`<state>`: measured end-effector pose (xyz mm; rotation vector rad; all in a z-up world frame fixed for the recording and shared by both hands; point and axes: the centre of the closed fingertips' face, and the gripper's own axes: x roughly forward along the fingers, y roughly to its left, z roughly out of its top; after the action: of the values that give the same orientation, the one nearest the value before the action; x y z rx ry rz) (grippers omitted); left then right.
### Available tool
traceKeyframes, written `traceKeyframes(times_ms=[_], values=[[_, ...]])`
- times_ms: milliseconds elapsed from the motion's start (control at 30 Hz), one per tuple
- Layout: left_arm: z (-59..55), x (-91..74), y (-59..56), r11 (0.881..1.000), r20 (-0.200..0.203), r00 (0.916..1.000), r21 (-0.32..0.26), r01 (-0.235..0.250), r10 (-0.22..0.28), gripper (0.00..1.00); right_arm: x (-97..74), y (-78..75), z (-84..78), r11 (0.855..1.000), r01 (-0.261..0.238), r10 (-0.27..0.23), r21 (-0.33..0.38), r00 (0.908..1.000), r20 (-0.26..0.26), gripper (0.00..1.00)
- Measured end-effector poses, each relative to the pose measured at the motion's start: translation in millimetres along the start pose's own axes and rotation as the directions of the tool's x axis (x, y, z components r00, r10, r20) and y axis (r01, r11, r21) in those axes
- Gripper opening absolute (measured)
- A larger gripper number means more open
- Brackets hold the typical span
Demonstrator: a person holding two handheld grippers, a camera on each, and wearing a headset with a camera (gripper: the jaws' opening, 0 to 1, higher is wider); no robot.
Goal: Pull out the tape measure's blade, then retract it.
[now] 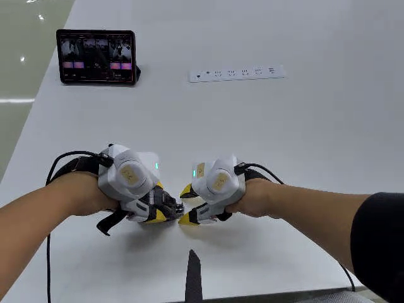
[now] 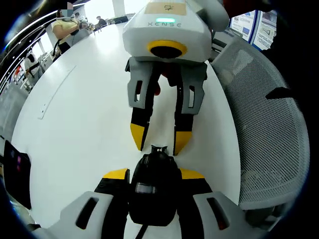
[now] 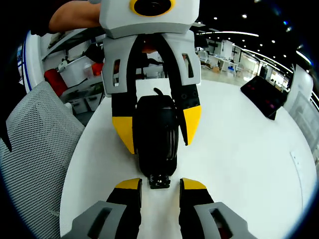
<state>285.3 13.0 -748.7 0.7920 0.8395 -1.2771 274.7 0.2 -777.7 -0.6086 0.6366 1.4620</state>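
The two tools meet nose to nose at the near edge of the white desk (image 1: 252, 126). The left tool (image 2: 152, 175) is closed tight on the black tape measure (image 3: 155, 134), with one yellow tip on each side of the case. The tape measure is held just over the desk, between the two hands. Its little hook (image 3: 159, 181) sits right at the case and points at the right tool (image 3: 160, 185). The right tool is open. Its two yellow tips are on either side of the hook, with a small gap on each side. Far away on the left of the desk stands a tablet (image 1: 96, 57) with its screen lit. A white power strip (image 1: 237, 73) lies far off too, more to the right. A grey mesh chair (image 2: 269, 124) is beside the desk.
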Motion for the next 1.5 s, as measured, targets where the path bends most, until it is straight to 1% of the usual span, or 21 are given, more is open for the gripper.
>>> traceKeyframes(times_ms=[67, 100, 167, 233, 300, 367, 433, 467, 600, 700, 767, 900, 1033, 1200, 1500], values=[[0.3, 0.3, -0.2, 1.000, 0.003, 1.0000, 0.001, 0.005, -0.005, 0.32, 1.3, 0.0, 0.6, 1.000, 0.000, 0.000, 0.001, 1.0000, 0.001, 0.17], [0.5, 0.4, -0.3, 1.000, 0.006, 1.0000, 0.003, 0.007, -0.007, 0.32, 1.9, 0.9, 1.1, 1.000, -0.004, 0.004, 0.004, 1.0000, 0.002, 0.12], [0.8, 1.0, -1.2, 1.000, 0.010, 0.9999, 0.013, 0.012, -0.012, 0.32, 3.2, 3.3, 0.2, 1.000, -0.019, 0.019, 0.004, 0.9998, -0.007, 0.12], [1.2, 0.8, -1.6, 1.000, 0.013, 0.9998, 0.008, 0.014, -0.014, 0.32, 3.8, 2.5, -0.1, 1.000, -0.026, 0.026, -0.005, 0.9995, -0.016, 0.12], [1.6, 0.8, -1.9, 1.000, 0.017, 0.9997, 0.005, 0.015, -0.015, 0.33, 4.7, 3.7, -0.6, 0.999, -0.026, 0.025, -0.041, 0.9989, -0.039, 0.12], [1.7, 1.0, -1.9, 1.000, 0.019, 0.9997, 0.003, 0.014, -0.014, 0.33, 4.7, 2.4, -0.1, 1.000, -0.029, 0.029, -0.011, 0.9986, -0.045, 0.12], [1.8, 0.9, -1.8, 1.000, 0.022, 0.9997, -0.001, 0.012, -0.012, 0.33, 5.0, 1.7, -0.5, 0.999, -0.021, 0.022, 0.026, 0.9984, -0.053, 0.12], [2.0, 1.0, -1.8, 1.000, 0.024, 0.9996, -0.003, 0.012, -0.012, 0.33, 5.2, 1.7, -1.3, 1.000, -0.024, 0.024, 0.008, 0.9982, -0.056, 0.12], [2.1, 1.0, -1.5, 1.000, 0.032, 0.9994, -0.008, 0.012, -0.012, 0.33, 5.0, 1.5, -1.7, 1.000, -0.025, 0.025, -0.009, 0.9980, -0.059, 0.11], [2.0, 0.9, -1.1, 1.000, 0.031, 0.9994, -0.009, 0.012, -0.012, 0.33, 5.0, 0.8, -1.5, 1.000, -0.021, 0.021, 0.005, 0.9979, -0.062, 0.10], [1.4, 0.3, -0.8, 1.000, 0.030, 0.9995, -0.008, 0.010, -0.010, 0.33, 4.9, 0.4, -1.7, 1.000, -0.024, 0.024, 0.005, 0.9978, -0.062, 0.10], [0.6, -0.9, -0.5, 1.000, 0.028, 0.9996, -0.005, 0.008, -0.008, 0.32, 2.7, -0.5, -2.8, 0.999, -0.039, 0.040, 0.031, 0.9979, -0.051, 0.09], [0.6, -1.1, -0.2, 1.000, 0.028, 0.9996, -0.009, 0.006, -0.006, 0.32, 2.8, 0.2, -1.9, 0.999, -0.039, 0.042, 0.037, 0.9973, -0.061, 0.09], [0.6, -1.4, -0.2, 1.000, 0.032, 0.9995, -0.015, 0.004, -0.004, 0.33, 0.0, 0.4, -4.3, 0.999, -0.034, 0.036, 0.028, 0.9968, -0.071, 0.09], [0.8, -1.6, -0.5, 1.000, 0.033, 0.9995, -0.016, 0.000, 0.000, 0.33, -3.6, 0.7, -8.7, 0.999, -0.039, 0.041, 0.013, 0.9951, -0.090, 0.10]])
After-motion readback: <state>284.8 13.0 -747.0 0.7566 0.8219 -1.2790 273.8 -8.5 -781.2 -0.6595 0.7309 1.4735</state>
